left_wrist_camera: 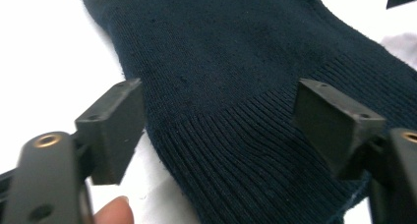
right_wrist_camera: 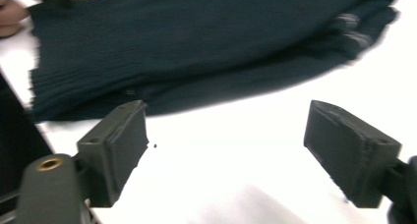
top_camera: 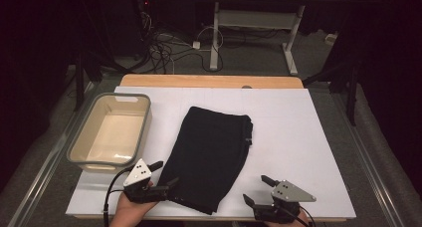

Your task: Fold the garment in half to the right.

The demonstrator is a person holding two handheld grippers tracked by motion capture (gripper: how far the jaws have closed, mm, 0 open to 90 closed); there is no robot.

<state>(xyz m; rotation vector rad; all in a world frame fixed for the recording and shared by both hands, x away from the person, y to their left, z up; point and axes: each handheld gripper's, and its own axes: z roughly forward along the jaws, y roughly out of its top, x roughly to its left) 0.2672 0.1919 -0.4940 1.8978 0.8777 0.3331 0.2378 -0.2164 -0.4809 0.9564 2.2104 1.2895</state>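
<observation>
left gripper [top_camera: 165, 173]: jaws wide open, astride ribbed hem of dark sweater [top_camera: 211, 155], holding nothing | right gripper [top_camera: 255, 189]: wide open, empty, sweater ahead of it

A dark blue knitted sweater [top_camera: 210, 155] lies flat and folded in the middle of the white surface [top_camera: 293, 137]. It stretches from far to near, leaning a little left. Its ribbed edge [left_wrist_camera: 255, 155] is at the near end.
</observation>
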